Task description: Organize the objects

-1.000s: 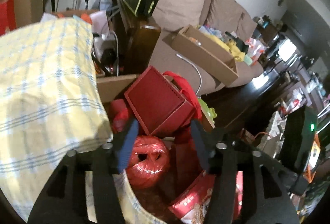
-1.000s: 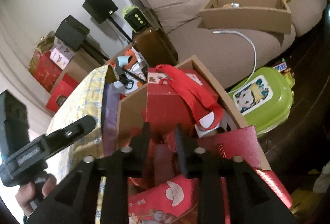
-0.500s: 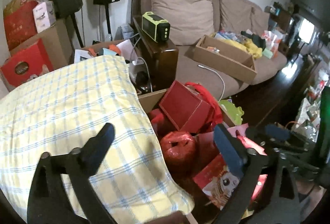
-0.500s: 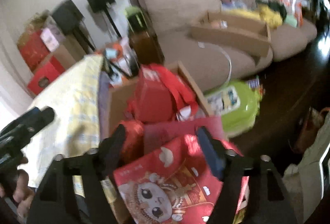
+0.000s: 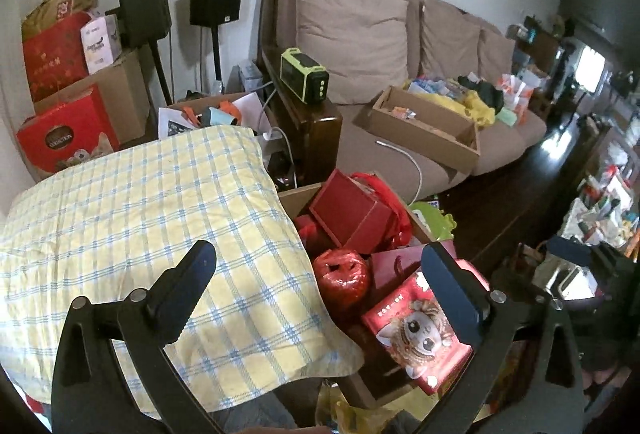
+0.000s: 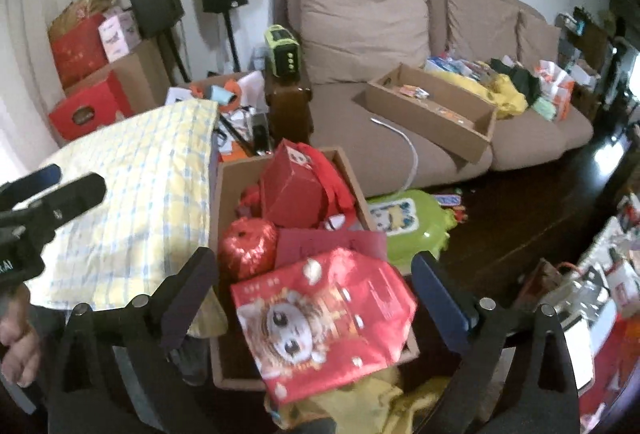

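From the left wrist, the left gripper [image 5: 316, 270] hangs with its jaws spread wide and nothing between the pads; what shows in the gap lies well beyond and below them. Under the left-hand jaw spreads a yellow checked quilt [image 5: 152, 218], draped over something bulky so that its edge hangs against the cardboard box [image 5: 296, 194]. Between the jaws and beyond sits a shiny red bundle [image 5: 342, 274], and past it a red gift box [image 5: 352, 214] lies tilted on the heap, probably because the box is too full for it to lie flat. Just under the right-hand jaw is the red cartoon bag [image 5: 416, 338], lying on the near end of the pile with its printed face up. From the right wrist, the right gripper [image 6: 316, 282] is likewise empty, its jaws widening to nearly their full spread, with the cartoon bag [image 6: 324, 318] framed between them but below, untouched by either pad; it reads as laid down flat so it caps the carton rather than standing loose. The cardboard box [image 6: 218, 202] is crammed, the red bundle [image 6: 246, 246] beside the left-hand jaw and the gift box [image 6: 292, 190] farther on. Off past the right-hand jaw a green plastic tub [image 6: 408, 226] rests on the dark floor beside the box, likely still to be sorted. The other gripper [image 6: 44, 202] shows at the far left edge.
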Motion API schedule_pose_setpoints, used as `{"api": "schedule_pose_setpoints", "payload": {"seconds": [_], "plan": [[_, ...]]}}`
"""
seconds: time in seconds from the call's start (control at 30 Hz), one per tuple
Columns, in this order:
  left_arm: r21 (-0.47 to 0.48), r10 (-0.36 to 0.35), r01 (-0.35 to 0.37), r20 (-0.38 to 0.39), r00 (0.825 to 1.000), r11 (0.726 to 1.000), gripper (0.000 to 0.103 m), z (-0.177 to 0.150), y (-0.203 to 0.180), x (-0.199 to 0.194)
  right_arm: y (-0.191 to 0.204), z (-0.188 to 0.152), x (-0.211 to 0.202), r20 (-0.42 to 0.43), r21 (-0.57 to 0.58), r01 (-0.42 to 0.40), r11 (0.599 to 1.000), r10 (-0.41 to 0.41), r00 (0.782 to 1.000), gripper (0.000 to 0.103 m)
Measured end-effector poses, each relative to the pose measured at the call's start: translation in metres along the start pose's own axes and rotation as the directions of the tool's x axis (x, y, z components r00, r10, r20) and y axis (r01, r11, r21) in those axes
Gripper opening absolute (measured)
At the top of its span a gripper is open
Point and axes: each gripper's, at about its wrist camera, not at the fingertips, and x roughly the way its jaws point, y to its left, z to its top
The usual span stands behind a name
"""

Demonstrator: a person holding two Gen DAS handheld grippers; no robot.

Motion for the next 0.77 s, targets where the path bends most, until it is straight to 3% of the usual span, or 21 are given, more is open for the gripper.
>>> {"api": "schedule_pose_setpoints", "payload": {"seconds": [0.3, 0.77], "plan": [[0.015, 0.02, -0.02, 0.042, 0.999, 1.0, 0.103, 0.0, 0.003, -0.033, 0.004, 0.002, -0.037, 0.03, 0.012, 0.032, 0.999, -0.032, 0.999, 0.099], [0.05, -0.045, 0.042, 0.069, 0.997, 0.998, 0.103, -0.003, -0.006, -0.077, 0.008, 0.005, -0.054, 0.068, 0.011, 0.012, 1.0, -0.013, 0.998, 0.099]]}}
